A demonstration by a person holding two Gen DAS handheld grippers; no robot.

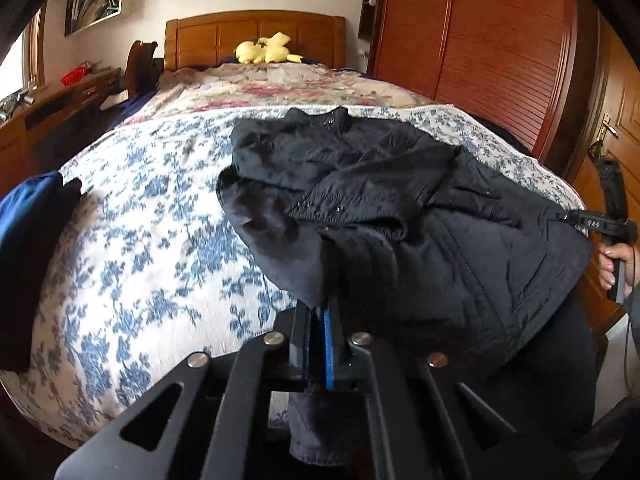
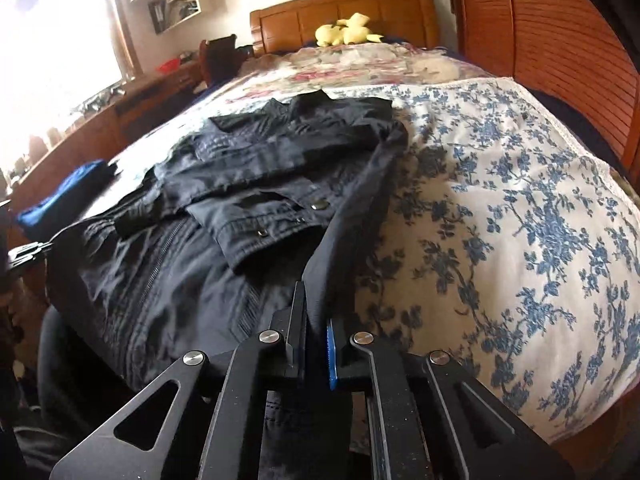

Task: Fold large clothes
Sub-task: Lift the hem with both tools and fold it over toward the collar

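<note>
Left gripper (image 1: 320, 308): jaws drawn together on a near-edge fold of the dark jacket (image 1: 400, 208), with cloth pinched between the blue-lined pads and a loose end hanging below the fingers. Right gripper (image 2: 316, 316): jaws likewise clamped on the jacket hem at the garment's opposite near corner, the fabric rising taut from the pads. In the left wrist view the right gripper appears at the far right edge, gripped by a person's hand (image 1: 614, 266). The jacket lies partly folded on the blue-and-white floral bedspread (image 1: 160, 240), one sleeve laid across its front, snap buttons visible, its lower edge overhanging the near side of the bed. A blue folded garment (image 2: 60, 200) rests at the left edge of the bedspread. Beyond lie a floral quilt (image 1: 280, 84), a yellow plush toy (image 1: 266, 50) against the wooden headboard (image 1: 256, 28), and a wooden wardrobe (image 1: 500, 40) to the right.
</note>
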